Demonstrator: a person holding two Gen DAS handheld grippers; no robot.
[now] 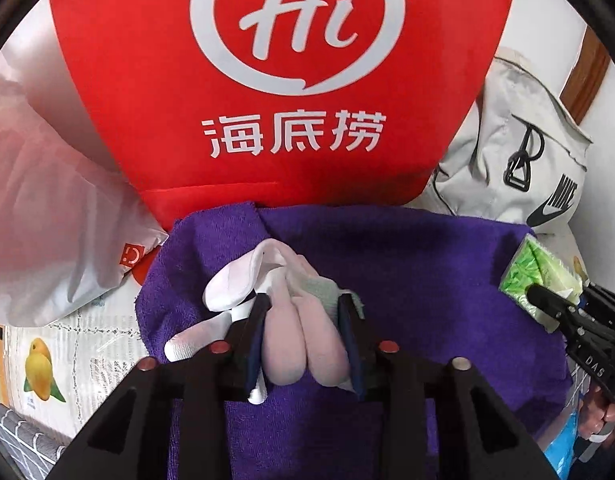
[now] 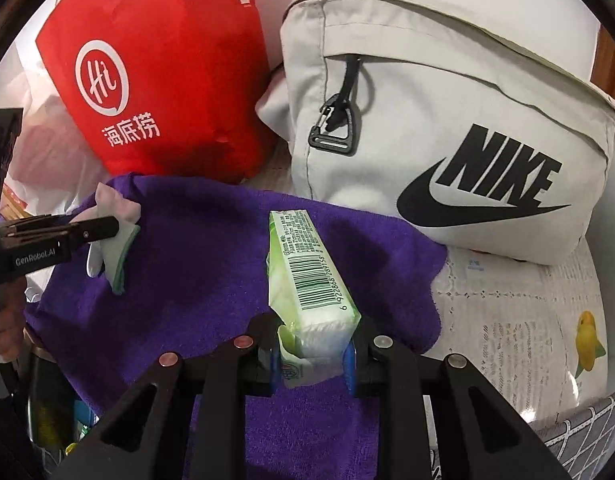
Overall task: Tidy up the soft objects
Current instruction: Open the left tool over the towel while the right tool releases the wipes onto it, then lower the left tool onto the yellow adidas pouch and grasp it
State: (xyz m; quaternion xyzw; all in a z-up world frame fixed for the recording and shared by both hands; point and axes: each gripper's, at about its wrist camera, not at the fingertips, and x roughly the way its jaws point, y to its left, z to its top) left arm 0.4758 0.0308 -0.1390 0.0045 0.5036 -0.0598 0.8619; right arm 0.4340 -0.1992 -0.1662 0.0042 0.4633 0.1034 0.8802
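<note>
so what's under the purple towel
Where the purple towel ends, a lacy white tablecloth printed with yellow fruit shows, so the towel seems to lie on that. Whatever sits beneath its middle is covered and cannot be seen.

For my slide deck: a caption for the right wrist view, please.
Right gripper clamps a tissue pack over the purple towel.

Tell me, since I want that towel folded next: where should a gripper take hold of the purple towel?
Pinch the purple towel at its free right edge, coming from the right. It lies flat, and that edge is clear on the tablecloth.
</note>
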